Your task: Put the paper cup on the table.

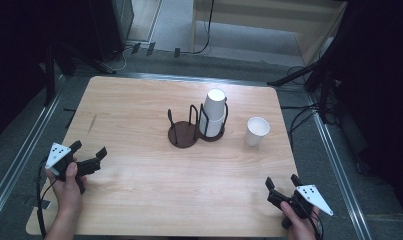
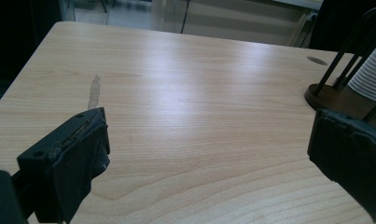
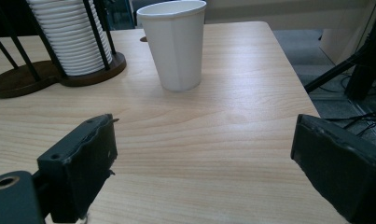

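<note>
Right tongs (image 3: 204, 154), jaws wide and empty, face the paper cup (image 3: 174, 44) standing well apart ahead.

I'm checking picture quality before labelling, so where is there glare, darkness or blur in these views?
High view: the wooden table is evenly lit, while both side edges of the picture fall into near-black. Left gripper view: a pale sheen of glare crosses the tabletop, and the near tongs look soft. Right gripper view: the paper cup is sharp, the tongs blurred.
</note>
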Tool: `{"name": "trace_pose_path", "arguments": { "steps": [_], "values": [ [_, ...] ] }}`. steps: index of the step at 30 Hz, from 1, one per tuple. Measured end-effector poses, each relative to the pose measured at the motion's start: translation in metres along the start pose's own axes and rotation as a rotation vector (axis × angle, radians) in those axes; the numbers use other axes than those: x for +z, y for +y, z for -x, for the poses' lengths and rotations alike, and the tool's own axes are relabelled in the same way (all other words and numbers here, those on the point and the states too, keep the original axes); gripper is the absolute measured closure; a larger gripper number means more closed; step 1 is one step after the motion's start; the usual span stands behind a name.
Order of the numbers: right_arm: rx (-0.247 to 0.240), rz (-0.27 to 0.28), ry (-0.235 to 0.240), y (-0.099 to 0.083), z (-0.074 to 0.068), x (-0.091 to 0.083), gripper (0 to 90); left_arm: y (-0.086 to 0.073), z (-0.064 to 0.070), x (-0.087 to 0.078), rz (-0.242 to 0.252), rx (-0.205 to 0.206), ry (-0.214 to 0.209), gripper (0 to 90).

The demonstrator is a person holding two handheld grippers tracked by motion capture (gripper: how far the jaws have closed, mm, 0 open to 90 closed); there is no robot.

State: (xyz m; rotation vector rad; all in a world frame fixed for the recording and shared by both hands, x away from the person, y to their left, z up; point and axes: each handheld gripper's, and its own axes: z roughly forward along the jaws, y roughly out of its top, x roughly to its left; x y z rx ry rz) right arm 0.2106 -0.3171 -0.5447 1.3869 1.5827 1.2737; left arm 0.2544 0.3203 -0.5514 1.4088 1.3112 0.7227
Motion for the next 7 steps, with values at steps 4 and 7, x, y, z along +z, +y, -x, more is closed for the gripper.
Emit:
{"name": "trace_pose_path", "arguments": {
  "steps": [4,7],
  "values": [
    [-0.013,-0.001,-0.001,-0.0019,-0.0012,-0.0009,6.6,0.0002,-0.0016,0.0006,-0.006,-0.028,-0.005,0.0],
    [-0.038,0.005,0.016,-0.0027,-0.0036,-0.0019,12.0,0.0011,-0.0048,0.0041,-0.058,-0.11,0.03,0.0]
  ]
}}
